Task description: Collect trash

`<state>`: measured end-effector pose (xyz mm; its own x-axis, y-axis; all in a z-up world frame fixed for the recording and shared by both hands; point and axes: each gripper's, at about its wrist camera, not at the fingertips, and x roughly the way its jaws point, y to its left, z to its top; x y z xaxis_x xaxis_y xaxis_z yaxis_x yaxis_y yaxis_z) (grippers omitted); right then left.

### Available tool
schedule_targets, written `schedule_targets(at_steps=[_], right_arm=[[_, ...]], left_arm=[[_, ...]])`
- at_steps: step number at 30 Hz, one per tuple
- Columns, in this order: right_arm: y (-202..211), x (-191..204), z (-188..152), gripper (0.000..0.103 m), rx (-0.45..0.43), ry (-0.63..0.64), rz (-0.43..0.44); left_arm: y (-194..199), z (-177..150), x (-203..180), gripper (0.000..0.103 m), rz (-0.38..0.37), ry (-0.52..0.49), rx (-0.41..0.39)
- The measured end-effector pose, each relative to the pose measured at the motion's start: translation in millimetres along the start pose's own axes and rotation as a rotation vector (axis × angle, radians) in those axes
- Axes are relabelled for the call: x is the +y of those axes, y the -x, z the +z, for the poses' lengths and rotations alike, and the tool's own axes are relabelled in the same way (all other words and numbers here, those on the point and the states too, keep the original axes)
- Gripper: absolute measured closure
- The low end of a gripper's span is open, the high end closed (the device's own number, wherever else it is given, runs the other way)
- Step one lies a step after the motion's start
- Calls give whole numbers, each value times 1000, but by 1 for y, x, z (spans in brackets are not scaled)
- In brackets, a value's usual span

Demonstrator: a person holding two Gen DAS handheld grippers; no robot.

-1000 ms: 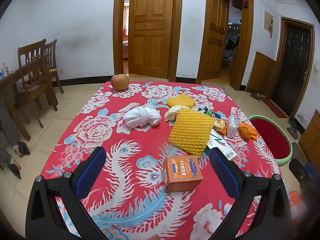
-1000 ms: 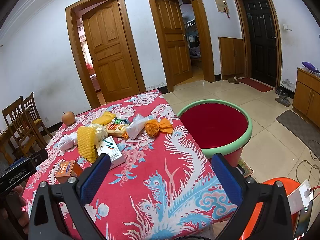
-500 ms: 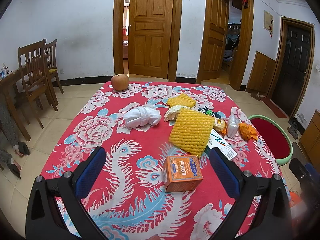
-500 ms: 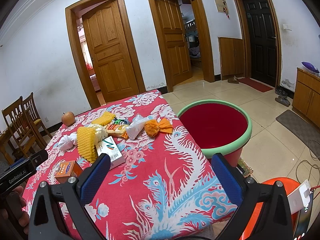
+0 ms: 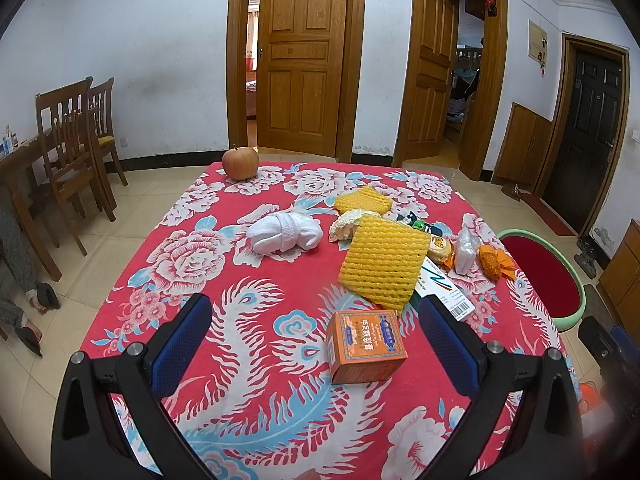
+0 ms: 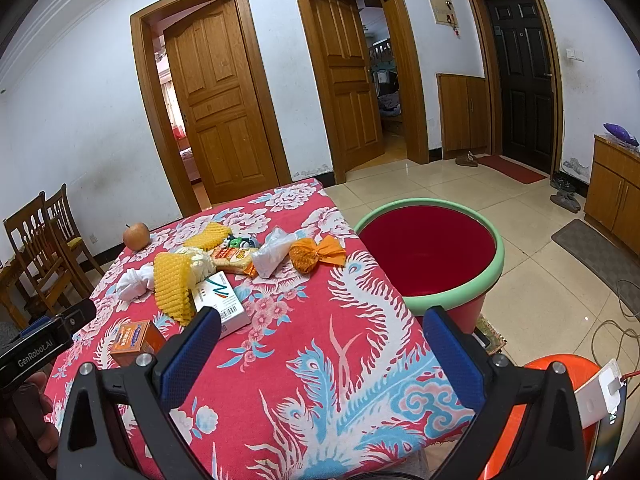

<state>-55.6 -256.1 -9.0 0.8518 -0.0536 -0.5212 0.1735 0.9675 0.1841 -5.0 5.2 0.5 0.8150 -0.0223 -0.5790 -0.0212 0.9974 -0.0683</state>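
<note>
Trash lies on a table with a red flowered cloth (image 5: 224, 280): an orange box (image 5: 365, 346), a yellow foam net (image 5: 382, 266), a white-and-green carton (image 5: 442, 285), a snack packet (image 5: 439, 249), a clear plastic bag (image 5: 466, 250), an orange wrapper (image 5: 494, 266) and a second yellow net (image 5: 362, 202). A red bucket with a green rim (image 6: 430, 250) stands on the floor off the table's right side. My left gripper (image 5: 314, 350) is open above the near edge, the orange box between its fingers without contact. My right gripper (image 6: 320, 354) is open over bare cloth near the bucket.
An apple (image 5: 240, 163) sits at the far edge and rolled white socks (image 5: 285, 233) lie mid-table. Wooden chairs (image 5: 74, 148) and a person's feet (image 5: 28, 320) are at the left. An orange stool (image 6: 560, 420) stands by the near right corner. The left gripper's body (image 6: 44, 344) shows at the left.
</note>
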Motion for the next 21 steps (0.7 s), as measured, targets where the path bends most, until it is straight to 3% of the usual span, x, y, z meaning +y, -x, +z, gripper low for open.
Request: schedule_targets(at_steps=[21], right_arm=[[0, 0, 1, 0, 1, -1, -1]], left_arm=[[-10, -8, 0, 2, -2, -10, 28]])
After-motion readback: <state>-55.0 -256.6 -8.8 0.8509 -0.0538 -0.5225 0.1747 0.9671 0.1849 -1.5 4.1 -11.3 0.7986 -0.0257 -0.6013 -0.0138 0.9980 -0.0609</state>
